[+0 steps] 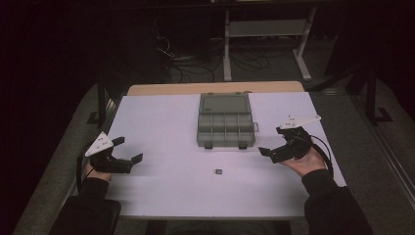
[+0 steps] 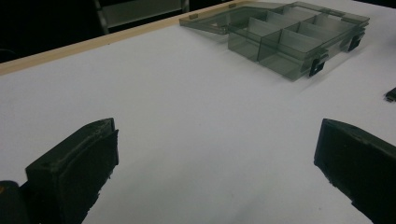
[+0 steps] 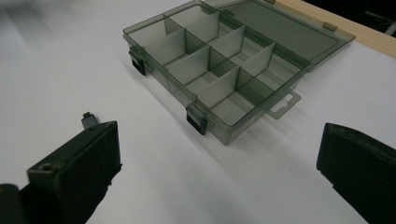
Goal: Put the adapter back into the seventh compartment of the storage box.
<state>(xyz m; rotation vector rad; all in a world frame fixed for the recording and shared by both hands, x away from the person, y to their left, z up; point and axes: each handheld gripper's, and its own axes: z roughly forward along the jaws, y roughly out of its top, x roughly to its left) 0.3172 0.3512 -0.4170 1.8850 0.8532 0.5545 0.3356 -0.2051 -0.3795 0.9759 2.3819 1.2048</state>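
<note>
Grippers (image 1: 128, 149) (image 1: 274, 141) agape — box (image 1: 225, 121) between

Open compartment box (image 1: 225, 121), small dark part (image 1: 218, 171), white table (image 1: 161, 127)

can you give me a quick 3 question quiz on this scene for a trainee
1. True or false: the lid of the compartment box lies open.
2. Which is nearer the small dark part on the table: A, the left gripper, or B, the right gripper?
3. In a few words, what do the two grippers hold?

Key
1. True: the lid lies flat behind the open compartments, which look empty.
2. B, the right gripper.
3. Nothing; the jaws of both stand wide apart above the table.
</note>
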